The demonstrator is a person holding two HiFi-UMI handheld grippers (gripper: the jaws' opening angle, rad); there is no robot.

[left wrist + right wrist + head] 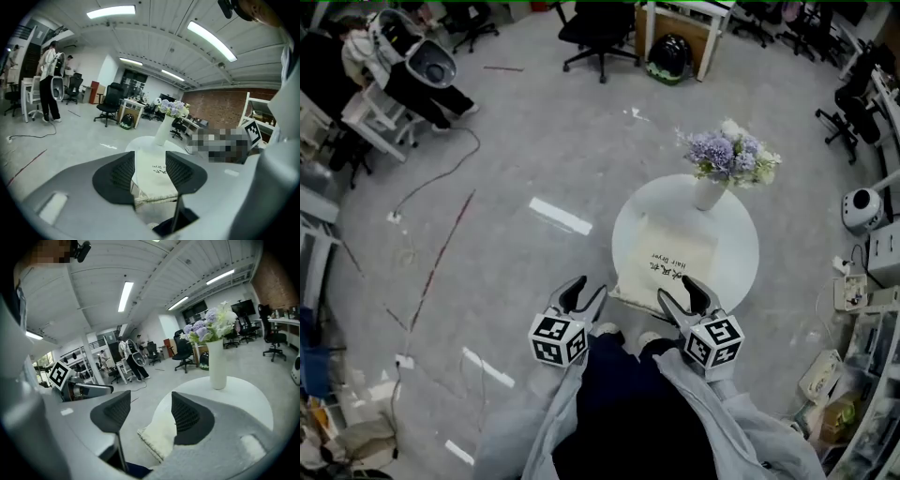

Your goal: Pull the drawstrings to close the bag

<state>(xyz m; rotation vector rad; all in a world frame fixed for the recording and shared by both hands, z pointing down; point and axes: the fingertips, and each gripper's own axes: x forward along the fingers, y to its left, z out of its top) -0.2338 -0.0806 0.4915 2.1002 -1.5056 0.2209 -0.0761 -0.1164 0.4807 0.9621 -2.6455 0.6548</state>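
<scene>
With the cream bag [673,255] lying flat on the round white bench [742,246] and the left tongs [586,290] and right tongs [680,292] both hovering open and empty just short of its near edge, each should probably close on one of the drawstrings, which I cannot make out, before pulling apart evenly.

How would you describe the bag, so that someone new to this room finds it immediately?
Find the round white table on the grey floor. On it, nearer the person than the white vase of purple flowers, lies a flat cream cloth bag, the only thing bearing small dark print.
</scene>
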